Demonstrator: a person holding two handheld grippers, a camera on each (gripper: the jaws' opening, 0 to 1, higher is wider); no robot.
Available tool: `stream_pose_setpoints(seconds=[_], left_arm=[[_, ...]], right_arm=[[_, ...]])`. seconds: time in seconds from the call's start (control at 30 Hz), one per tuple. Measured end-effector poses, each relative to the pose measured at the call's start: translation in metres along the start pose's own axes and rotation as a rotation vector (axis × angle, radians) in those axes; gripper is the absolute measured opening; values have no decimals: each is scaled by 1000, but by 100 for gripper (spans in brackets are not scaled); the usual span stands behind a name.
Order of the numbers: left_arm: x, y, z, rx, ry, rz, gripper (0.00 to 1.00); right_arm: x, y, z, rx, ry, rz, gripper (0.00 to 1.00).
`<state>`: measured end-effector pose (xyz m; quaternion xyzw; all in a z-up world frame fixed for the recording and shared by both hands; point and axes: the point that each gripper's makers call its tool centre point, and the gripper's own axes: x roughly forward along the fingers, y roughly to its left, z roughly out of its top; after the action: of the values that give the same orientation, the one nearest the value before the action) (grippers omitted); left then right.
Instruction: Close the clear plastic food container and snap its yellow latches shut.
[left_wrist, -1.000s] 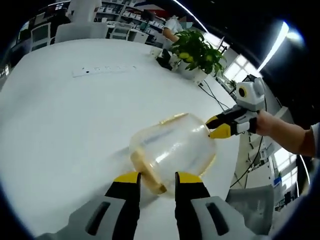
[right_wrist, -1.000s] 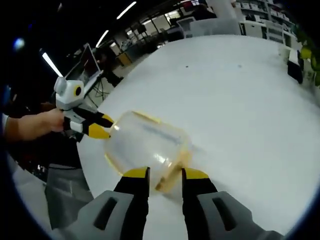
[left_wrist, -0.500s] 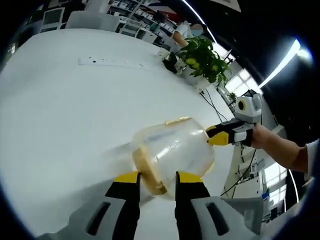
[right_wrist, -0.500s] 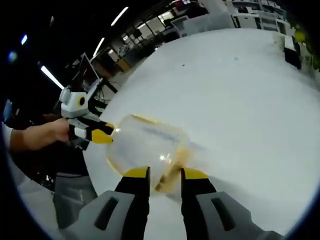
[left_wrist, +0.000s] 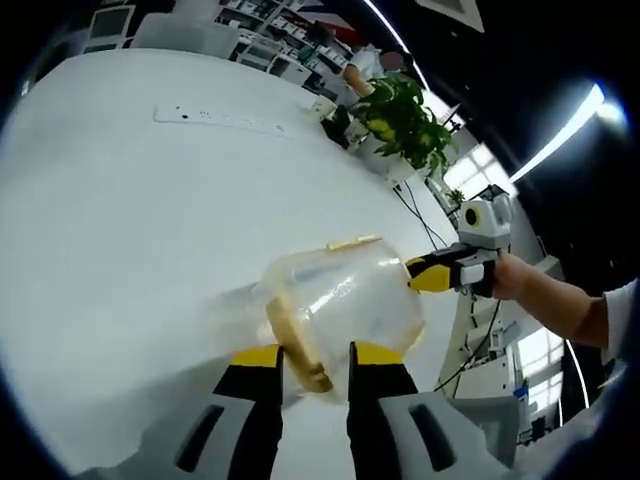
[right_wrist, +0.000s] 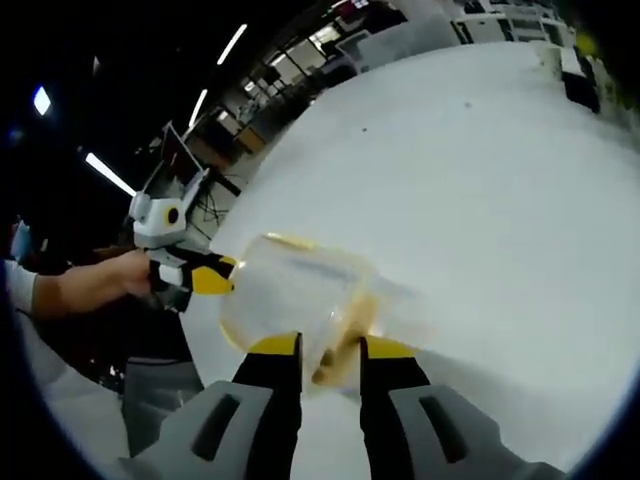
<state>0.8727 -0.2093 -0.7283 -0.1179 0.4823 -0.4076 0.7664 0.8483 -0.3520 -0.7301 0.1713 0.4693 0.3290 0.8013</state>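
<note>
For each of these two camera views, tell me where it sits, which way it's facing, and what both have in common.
Left gripper view: rides the left hand-held gripper, looking along its jaws at the clear container on the white table; the right hand-held gripper and a hand enter from the right.
Right gripper view: rides the right hand-held gripper, facing the same container from the opposite end; the left hand-held gripper and a hand enter from the left.
Shared: container, table, both grippers.

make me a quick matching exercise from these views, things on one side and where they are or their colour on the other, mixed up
Things:
1. container
2. plant
3. power strip
4. latch

Descriptions:
A. green, at the table's far edge
B. yellow, between the left tool's tips
C. clear, between both tools
D. white, flat on the far tabletop

Pairs: 1-C, 2-A, 3-D, 4-B
</note>
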Motion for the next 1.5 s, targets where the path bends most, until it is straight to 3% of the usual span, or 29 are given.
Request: stream_pose_setpoints(seconds=[0.23,0.3,0.5,0.6,0.87,0.93,1.03,1.5], left_arm=[[0,-1,0,-13,-5,17,18],[0,-3,2,-5,-7,33,19],[-2,-6,11,269,38,103,22],[-4,-9,12,374,65,105,22],[-10,-15,15,567,114,119,21],[-11,-17,17,569,115,113,21],[-11,-22,23,583,106,96,20],[3,-35,40,708,118,28,18]], right_arm=[[-1,0,7,-20,-4,-16,20],[-2,-2,11,-79,4,-45,21],[-3,2,18,-270,46,-138,23],[-4,3,19,-314,54,-155,23],[-15,7,26,-398,39,-164,18],[-16,15,32,-409,12,-138,12],[-14,21,35,-425,4,-124,15],[6,37,27,-503,57,-79,17]])
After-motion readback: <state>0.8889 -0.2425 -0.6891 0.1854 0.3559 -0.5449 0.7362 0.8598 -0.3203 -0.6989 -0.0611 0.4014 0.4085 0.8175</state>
